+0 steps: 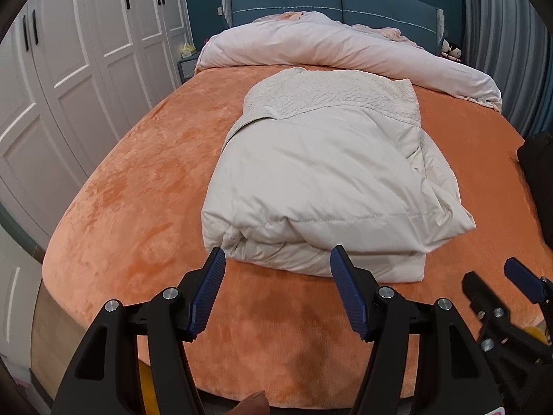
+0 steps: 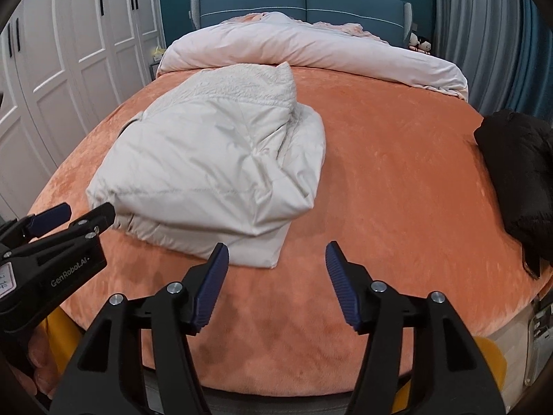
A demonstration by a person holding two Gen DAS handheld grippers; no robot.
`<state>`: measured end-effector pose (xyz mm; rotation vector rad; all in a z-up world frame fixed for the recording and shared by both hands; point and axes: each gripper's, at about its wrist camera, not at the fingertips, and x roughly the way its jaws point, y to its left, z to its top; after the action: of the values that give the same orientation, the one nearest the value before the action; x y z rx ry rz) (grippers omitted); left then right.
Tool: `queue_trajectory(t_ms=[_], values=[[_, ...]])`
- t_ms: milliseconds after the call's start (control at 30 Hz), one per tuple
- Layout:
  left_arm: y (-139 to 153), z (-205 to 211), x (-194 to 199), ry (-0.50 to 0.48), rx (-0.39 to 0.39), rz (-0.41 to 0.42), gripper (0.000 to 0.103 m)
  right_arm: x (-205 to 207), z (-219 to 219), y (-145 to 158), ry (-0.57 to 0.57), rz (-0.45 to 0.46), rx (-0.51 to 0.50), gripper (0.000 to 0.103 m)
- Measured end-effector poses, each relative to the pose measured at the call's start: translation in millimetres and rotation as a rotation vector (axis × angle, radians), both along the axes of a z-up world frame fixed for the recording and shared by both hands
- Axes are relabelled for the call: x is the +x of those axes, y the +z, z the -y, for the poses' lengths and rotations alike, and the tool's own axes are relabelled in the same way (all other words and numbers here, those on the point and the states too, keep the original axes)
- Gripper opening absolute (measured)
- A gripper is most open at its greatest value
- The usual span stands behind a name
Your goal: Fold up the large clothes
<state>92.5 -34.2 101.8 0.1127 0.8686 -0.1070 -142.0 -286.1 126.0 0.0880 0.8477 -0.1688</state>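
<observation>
A cream padded coat (image 1: 321,180) with a fleecy lining lies folded into a thick bundle on the orange bed cover (image 1: 138,173). My left gripper (image 1: 276,263) hovers just short of the bundle's near edge, open, with nothing between its blue pads. In the right wrist view the same coat (image 2: 207,166) lies left of centre. My right gripper (image 2: 276,256) stands open over bare cover beside the coat's near right corner, holding nothing. The left gripper (image 2: 86,212) shows at the left edge of that view, and the right gripper's fingers (image 1: 518,273) at the right edge of the left wrist view.
A pale pink duvet (image 1: 345,48) is bunched along the head of the bed under a blue headboard (image 1: 338,0). A black garment (image 2: 518,173) lies at the bed's right edge. White wardrobe doors (image 1: 86,52) run along the left. Grey curtains (image 2: 484,34) hang on the right.
</observation>
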Motion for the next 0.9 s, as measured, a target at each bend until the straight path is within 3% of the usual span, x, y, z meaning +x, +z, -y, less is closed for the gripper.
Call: queue_trajectory(t_ms=[433, 900], values=[[-13.2, -6.9, -16.0, 0.045, 0.037, 0.006, 0.065, -13.3, -15.3, -6.1, 0.009, -0.006, -0.006, 0.062], [-26.3, -1.7, -28.0, 0.032, 0.063, 0.013, 0.065, -22.7, -13.6, -15.4, 0.002, -0.008, -0.016, 0.064]])
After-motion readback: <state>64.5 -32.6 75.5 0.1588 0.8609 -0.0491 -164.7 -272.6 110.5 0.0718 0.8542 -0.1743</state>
